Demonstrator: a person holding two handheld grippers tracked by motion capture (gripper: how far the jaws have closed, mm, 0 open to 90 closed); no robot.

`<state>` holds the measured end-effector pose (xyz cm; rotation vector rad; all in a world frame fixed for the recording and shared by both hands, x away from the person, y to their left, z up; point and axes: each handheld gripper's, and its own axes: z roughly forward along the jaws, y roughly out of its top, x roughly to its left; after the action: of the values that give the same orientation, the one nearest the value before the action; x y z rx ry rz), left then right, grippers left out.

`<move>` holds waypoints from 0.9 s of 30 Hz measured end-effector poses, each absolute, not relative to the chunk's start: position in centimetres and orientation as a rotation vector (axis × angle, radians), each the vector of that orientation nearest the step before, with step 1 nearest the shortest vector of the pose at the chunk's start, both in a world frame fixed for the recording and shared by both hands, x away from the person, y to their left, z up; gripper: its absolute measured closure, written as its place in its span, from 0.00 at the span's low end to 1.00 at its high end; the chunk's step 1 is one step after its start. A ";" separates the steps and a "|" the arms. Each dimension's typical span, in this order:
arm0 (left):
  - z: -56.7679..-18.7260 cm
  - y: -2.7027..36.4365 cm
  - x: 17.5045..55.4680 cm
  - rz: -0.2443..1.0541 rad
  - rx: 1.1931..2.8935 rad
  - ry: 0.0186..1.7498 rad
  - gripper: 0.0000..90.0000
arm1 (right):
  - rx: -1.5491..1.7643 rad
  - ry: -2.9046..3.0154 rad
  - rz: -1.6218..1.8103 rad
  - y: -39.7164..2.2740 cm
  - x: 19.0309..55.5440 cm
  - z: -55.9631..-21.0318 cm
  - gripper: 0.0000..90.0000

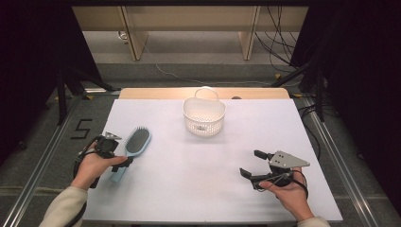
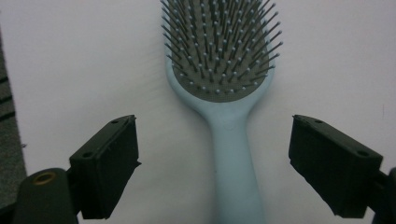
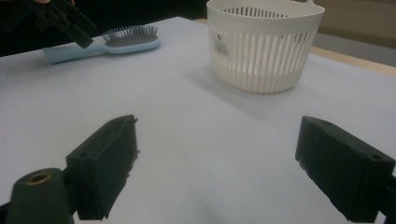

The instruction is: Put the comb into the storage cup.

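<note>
One hairbrush (image 2: pixel 224 93) lies lengthwise, bristles up.

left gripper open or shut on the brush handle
Open: in the left gripper view the left gripper straddles the hairbrush handle, a gap on each side.

Beige sleeves (image 1: pixel 61 208), black jaws, grey three-cornered plate (image 1: pixel 288 160)

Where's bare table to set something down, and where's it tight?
Free: the wide middle between hairbrush, basket and right gripper, plus the far right corner beside the basket. Crowded: the left edge, where the left gripper straddles the hairbrush handle, jaws apart.
</note>
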<state>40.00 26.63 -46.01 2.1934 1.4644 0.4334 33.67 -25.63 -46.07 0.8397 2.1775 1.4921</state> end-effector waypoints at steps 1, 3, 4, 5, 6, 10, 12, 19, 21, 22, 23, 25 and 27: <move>-46.1 26.4 40.5 0.410 2.219 1.484 0.17 | 0.842 2.180 1.490 -25.6 33.7 -46.1 0.15; -46.2 26.4 40.7 0.405 2.233 1.492 0.17 | 0.841 2.181 1.490 -25.6 33.7 -46.1 0.15; -46.2 26.3 41.0 0.393 2.247 1.505 0.17 | 0.841 2.180 1.491 -25.6 33.7 -46.1 0.15; -46.3 26.2 41.1 0.391 2.252 1.511 0.18 | 0.841 2.180 1.491 -25.6 33.7 -46.1 0.15; -46.4 26.2 41.3 0.384 2.259 1.519 0.18 | 0.842 2.180 1.490 -25.6 33.7 -46.1 0.15; -46.7 26.0 41.9 0.371 2.265 1.544 0.19 | 0.843 2.183 1.490 -25.6 33.7 -46.1 0.15; -46.9 26.0 42.2 0.351 2.273 1.555 0.20 | 0.841 2.185 1.487 -25.6 33.7 -46.1 0.15; -47.2 26.0 42.6 0.336 2.289 1.583 0.28 | 0.841 2.184 1.488 -25.6 33.7 -46.1 0.15; -47.1 26.0 42.6 0.333 2.290 1.589 0.29 | 0.841 2.185 1.488 -25.6 33.7 -46.1 0.15; -47.1 26.0 42.7 0.329 2.292 1.590 0.30 | 0.841 2.184 1.488 -25.6 33.7 -46.1 0.15; -47.1 26.0 42.7 0.328 2.289 1.595 0.31 | 0.839 2.185 1.489 -25.6 33.7 -46.1 0.15; -47.1 26.0 42.8 0.318 2.288 1.598 0.33 | 0.840 2.185 1.488 -25.6 33.7 -46.1 0.15; -47.2 26.0 42.8 0.311 2.285 1.604 0.34 | 0.841 2.184 1.487 -25.6 33.7 -46.1 0.15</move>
<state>42.84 25.95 -47.20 2.2855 1.6044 0.3113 33.73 -25.60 -46.14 0.8411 2.1845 1.4871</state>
